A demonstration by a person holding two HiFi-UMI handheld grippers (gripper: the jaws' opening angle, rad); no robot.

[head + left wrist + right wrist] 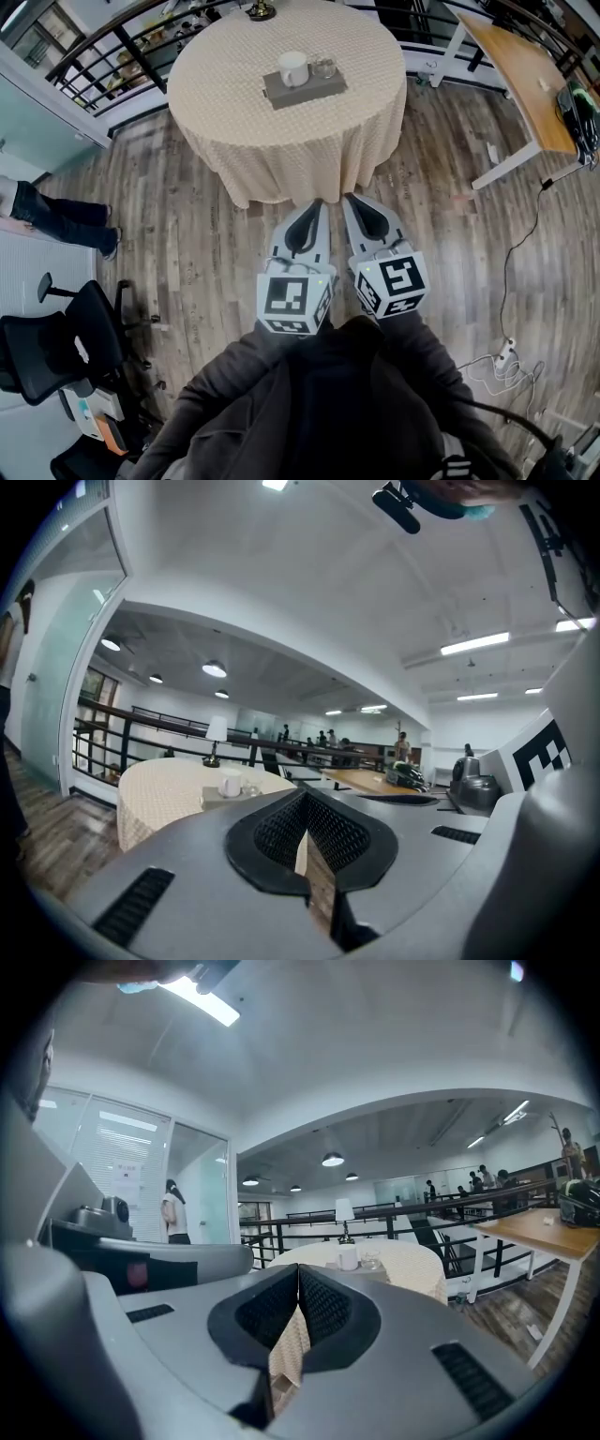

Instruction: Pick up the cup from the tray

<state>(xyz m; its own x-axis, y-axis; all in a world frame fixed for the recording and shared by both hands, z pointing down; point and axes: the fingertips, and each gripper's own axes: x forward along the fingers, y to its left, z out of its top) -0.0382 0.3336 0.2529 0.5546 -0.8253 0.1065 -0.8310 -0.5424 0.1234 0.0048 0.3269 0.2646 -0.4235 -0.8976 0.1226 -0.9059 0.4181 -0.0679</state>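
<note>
A white cup (293, 67) stands on a grey tray (305, 91) with a clear glass (324, 67) to its right, on a round table under a beige cloth (281, 131). My left gripper (312, 204) and right gripper (352, 199) are side by side over the floor, short of the table's near edge, pointing at it. Both are shut with nothing in them. In the left gripper view the cup (230, 784) is far off, to the left of the shut jaw tips. Seen from the right gripper, the cup (348, 1257) and glass (371, 1259) stand beyond the tips, slightly right.
A table lamp (217, 735) stands at the table's far edge. To the right is a wooden desk (525, 66), with cables (506, 361) on the floor. A black railing (103, 56) runs behind. At the left are a person's legs (56, 220) and an office chair (66, 337).
</note>
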